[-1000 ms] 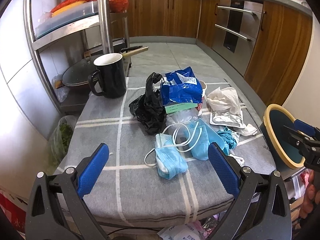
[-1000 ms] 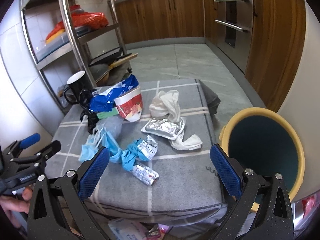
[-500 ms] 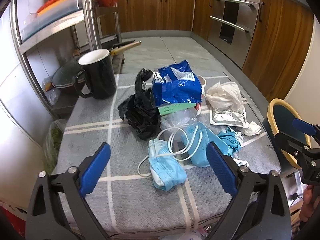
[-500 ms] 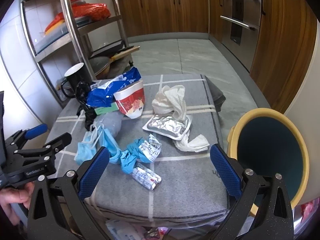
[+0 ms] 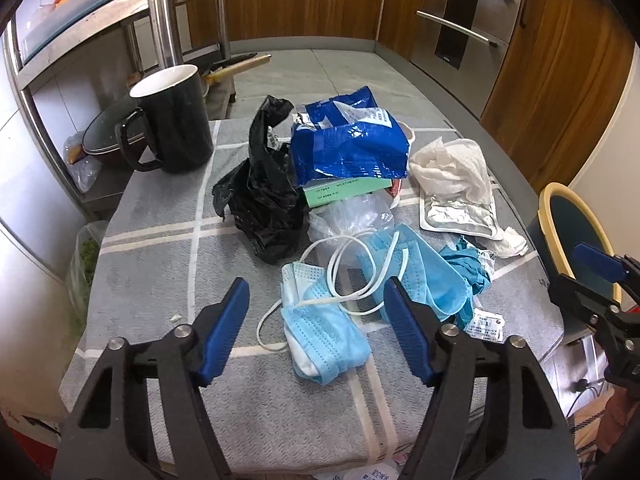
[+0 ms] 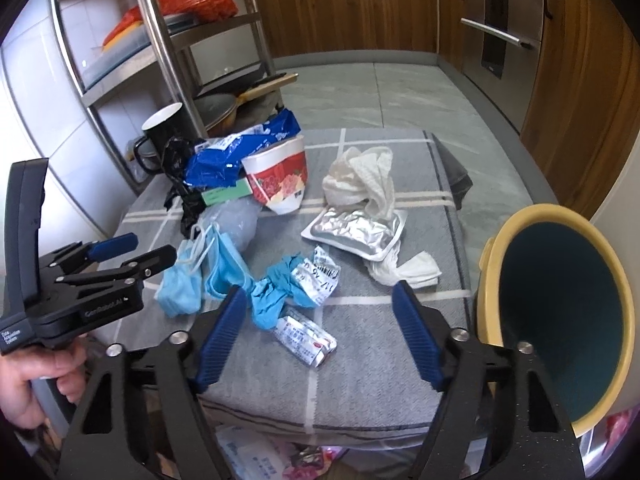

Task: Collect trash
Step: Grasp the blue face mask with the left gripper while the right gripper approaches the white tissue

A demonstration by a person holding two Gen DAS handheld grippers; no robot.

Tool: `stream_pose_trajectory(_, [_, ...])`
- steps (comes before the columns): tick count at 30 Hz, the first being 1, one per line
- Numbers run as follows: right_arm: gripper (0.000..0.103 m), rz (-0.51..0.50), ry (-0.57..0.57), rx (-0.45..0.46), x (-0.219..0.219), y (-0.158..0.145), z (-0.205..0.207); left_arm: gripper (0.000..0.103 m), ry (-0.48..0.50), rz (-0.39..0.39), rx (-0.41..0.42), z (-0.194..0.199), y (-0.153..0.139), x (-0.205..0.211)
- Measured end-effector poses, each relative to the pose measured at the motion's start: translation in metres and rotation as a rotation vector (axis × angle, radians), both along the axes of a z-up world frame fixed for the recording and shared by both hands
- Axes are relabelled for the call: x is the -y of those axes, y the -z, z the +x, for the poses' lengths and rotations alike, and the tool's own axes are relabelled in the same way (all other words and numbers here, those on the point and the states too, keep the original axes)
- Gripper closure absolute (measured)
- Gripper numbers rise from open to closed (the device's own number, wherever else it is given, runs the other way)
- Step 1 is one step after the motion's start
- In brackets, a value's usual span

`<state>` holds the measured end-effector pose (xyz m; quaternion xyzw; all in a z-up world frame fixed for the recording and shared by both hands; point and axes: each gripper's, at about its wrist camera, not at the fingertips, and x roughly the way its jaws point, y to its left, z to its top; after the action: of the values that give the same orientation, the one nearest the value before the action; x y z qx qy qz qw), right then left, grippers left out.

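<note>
Trash lies mid-frame on the table (image 5: 152, 248): two blue masks (image 5: 324, 332), one black bag (image 5: 260, 200), one mug (image 5: 172, 116). Left hand-held gripper (image 5: 316, 316) and right hand-held gripper (image 6: 320, 320) both spread, empty; one bin (image 6: 560, 320) at right.

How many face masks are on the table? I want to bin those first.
2 that I can make out. One mask lies crumpled between the left gripper's open fingers; the other mask lies just right of it, toward the bin. The pile may hide more.

Home kitchen, wooden cabinets (image 6: 344, 8) along the walls, built-in steel oven (image 5: 460, 28), metal shelf rack (image 6: 160, 60) holding a pan (image 6: 216, 108), grey tiled floor (image 6: 380, 92)
</note>
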<state>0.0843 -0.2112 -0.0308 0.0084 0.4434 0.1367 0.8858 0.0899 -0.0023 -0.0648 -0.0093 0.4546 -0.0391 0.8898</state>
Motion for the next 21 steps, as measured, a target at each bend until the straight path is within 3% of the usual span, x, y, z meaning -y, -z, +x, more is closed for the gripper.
stream_pose_trajectory(9, [0.029,0.006,0.007,-0.045,0.001,0.013,0.004,0.035,0.039,0.005,-0.020,0.004,0.008,0.010])
stream_pose_trajectory(21, [0.029,0.024,-0.012,-0.070,-0.004,0.018,0.003,0.035,-0.033,-0.017,-0.147,0.015,0.046,-0.010])
